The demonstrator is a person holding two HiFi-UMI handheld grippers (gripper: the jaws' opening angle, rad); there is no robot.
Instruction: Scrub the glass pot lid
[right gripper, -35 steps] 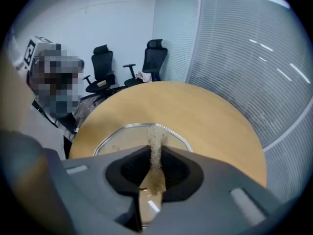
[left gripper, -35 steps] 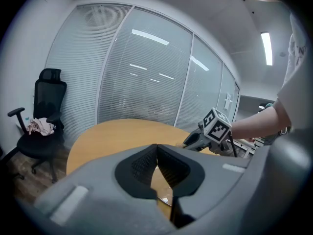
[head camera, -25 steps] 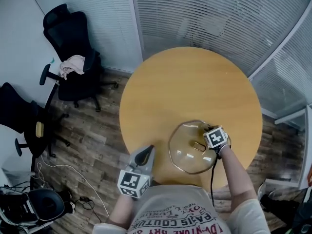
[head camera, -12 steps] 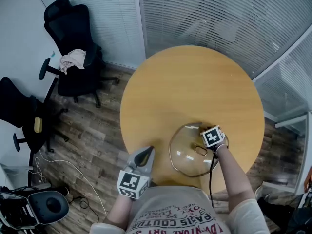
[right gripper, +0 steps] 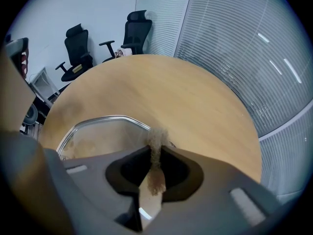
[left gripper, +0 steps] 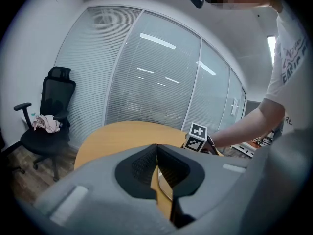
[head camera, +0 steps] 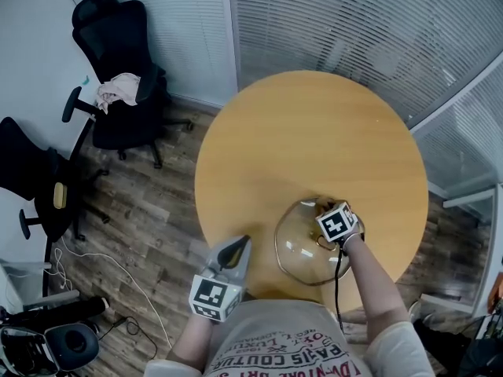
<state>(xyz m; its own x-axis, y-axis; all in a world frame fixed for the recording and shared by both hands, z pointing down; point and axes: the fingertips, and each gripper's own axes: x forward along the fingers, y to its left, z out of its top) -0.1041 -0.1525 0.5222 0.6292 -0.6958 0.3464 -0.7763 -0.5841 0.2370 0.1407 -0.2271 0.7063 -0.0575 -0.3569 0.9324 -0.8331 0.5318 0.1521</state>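
Glass lid (head camera: pixel 302 251) lies flat on round table (head camera: pixel 306 140), right below R gripper (head camera: pixel 324 212) tips. R gripper (right gripper: pixel 156 152) jaws pinched tight on tan scrub pad (right gripper: pixel 157 137); tuft pokes past tips, by lid's (right gripper: pixel 98 136) far rim. Can't tell if pad touches glass. L gripper (head camera: pixel 234 247) jaws pressed together w/ nothing btwn (left gripper: pixel 157 150), off table edge; lid ahead-right of it. Office chair (head camera: pixel 118 61) well off to its left.

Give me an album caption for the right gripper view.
Right gripper clamps a tan scrubbing pad at the glass lid on a round table.
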